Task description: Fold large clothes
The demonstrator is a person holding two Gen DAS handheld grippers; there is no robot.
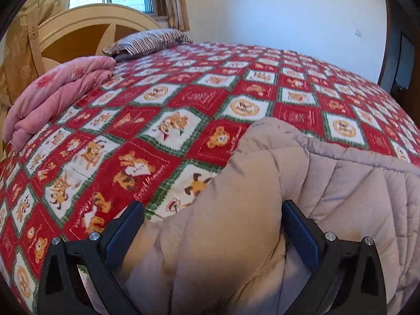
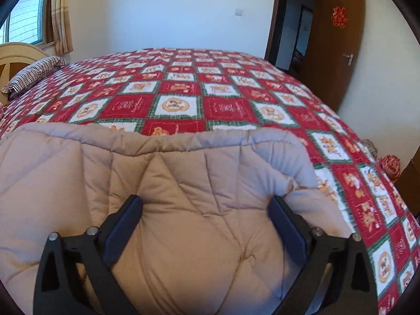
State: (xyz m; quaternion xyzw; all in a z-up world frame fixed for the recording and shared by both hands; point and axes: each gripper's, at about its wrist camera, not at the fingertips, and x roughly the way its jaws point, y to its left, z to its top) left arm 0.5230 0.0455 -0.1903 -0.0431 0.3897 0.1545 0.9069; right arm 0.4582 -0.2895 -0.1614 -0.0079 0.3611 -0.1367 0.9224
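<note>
A large beige quilted padded garment (image 1: 262,183) lies on the near part of a bed with a red, white and green checked cover (image 1: 183,99). My left gripper (image 1: 212,210) is wide open, its blue-padded fingers (image 1: 128,225) on either side of a bulging fold at the garment's left end. In the right wrist view the same garment (image 2: 183,183) fills the foreground, its far edge running across the bed cover (image 2: 223,92). My right gripper (image 2: 204,204) is wide open, its fingers (image 2: 286,225) straddling the puffy fabric near the garment's right end.
A folded pink quilt (image 1: 52,94) and a striped pillow (image 1: 149,40) lie at the head of the bed by the cream headboard (image 1: 78,23). An open brown door (image 2: 338,52) stands beyond the bed's right side. A red bag (image 2: 389,166) sits on the floor.
</note>
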